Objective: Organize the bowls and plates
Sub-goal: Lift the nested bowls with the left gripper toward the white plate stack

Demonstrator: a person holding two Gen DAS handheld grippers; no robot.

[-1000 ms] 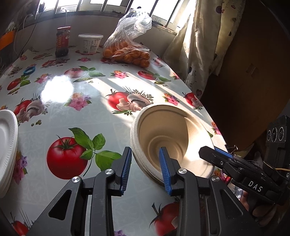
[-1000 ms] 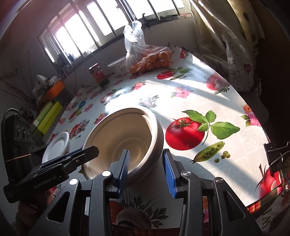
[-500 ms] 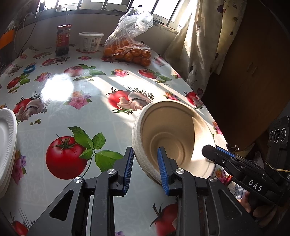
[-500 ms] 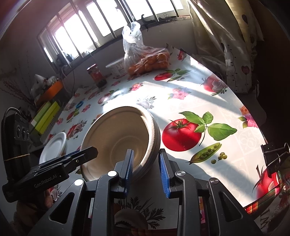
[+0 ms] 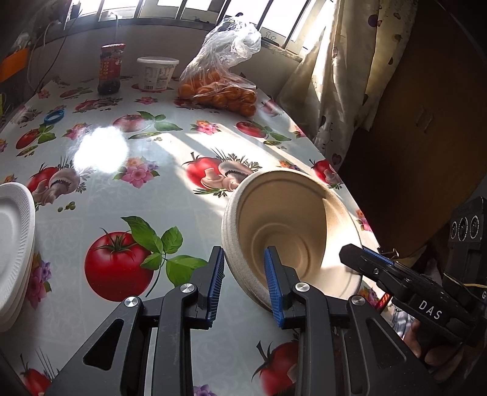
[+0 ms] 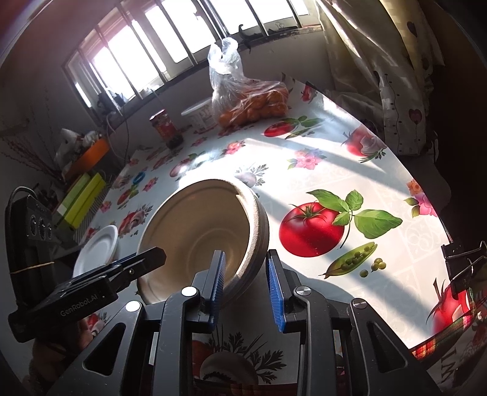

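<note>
Bowls (image 5: pixel 283 231), nested stack, tilted at counter's (image 5: pixel 127 189) right edge; left hand-held gripper (image 5: pixel 245 288) and right hand-held gripper (image 6: pixel 245 286) each clamped on opposite rim, sharing the lift.

Hard sunlight is cast from the window (image 5: pixel 182 9) at 12 o'clock; the desk (image 5: pixel 100 149) is glared, edges are warped.
</note>
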